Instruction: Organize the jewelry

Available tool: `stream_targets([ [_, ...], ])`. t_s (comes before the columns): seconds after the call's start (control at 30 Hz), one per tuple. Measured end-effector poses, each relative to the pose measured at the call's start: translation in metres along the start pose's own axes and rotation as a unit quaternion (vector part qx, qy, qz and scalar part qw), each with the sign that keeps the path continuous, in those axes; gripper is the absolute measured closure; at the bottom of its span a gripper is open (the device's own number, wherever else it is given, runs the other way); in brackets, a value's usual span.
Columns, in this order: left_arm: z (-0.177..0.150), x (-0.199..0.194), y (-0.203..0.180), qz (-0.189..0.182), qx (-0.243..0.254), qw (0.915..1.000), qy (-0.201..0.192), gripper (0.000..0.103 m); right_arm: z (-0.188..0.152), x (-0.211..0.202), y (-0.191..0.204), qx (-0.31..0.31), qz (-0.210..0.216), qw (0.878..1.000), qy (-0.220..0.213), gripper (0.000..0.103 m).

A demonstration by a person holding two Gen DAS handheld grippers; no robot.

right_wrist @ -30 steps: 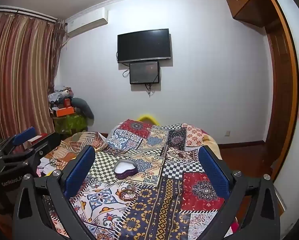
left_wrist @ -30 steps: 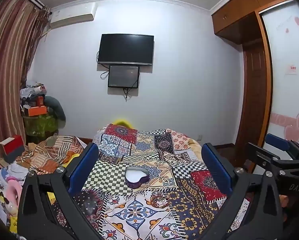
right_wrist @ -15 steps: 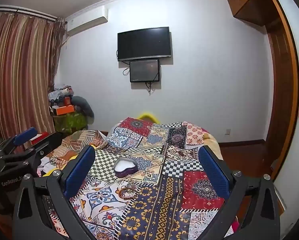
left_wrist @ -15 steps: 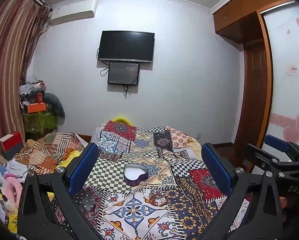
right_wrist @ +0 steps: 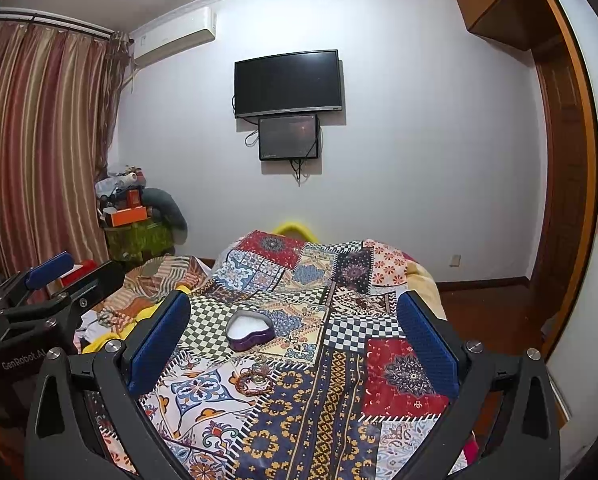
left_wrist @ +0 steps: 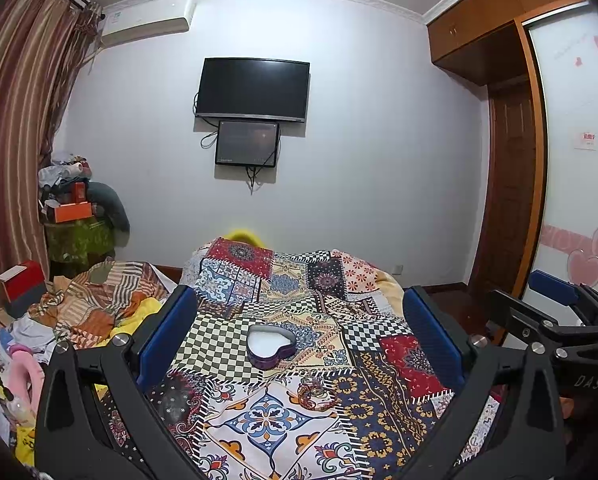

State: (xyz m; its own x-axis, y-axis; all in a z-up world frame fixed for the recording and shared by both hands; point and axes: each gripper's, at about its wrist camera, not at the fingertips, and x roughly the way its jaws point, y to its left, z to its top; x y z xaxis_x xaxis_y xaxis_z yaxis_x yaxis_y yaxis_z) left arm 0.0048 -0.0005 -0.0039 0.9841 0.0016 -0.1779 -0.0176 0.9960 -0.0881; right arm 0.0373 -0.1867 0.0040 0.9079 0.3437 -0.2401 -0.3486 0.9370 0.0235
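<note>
Both grippers, left [left_wrist: 299,320] and right [right_wrist: 293,322], gape wide and empty above the quilt [left_wrist: 399,360]; the bracelet [right_wrist: 254,381] risks slipping or snagging beside the heart-shaped box [right_wrist: 248,330].

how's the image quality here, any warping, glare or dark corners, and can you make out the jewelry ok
Left wrist view: strong fisheye bend in the curtain and wardrobe, black corners, no glare on the tv. Right wrist view: same warping. The heart-shaped box is sharp, but the bracelets blend into the patterned quilt.
</note>
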Motion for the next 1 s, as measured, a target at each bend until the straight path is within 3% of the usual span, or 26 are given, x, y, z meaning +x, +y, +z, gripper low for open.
stream_targets([
  [1.0, -0.0025, 0.0050, 0.0038, -0.001, -0.006, 0.9999, 0.009, 0.000, 0.0008, -0.0001, -0.0002, 0.002, 0.000, 1.000, 0.002, 0.001],
])
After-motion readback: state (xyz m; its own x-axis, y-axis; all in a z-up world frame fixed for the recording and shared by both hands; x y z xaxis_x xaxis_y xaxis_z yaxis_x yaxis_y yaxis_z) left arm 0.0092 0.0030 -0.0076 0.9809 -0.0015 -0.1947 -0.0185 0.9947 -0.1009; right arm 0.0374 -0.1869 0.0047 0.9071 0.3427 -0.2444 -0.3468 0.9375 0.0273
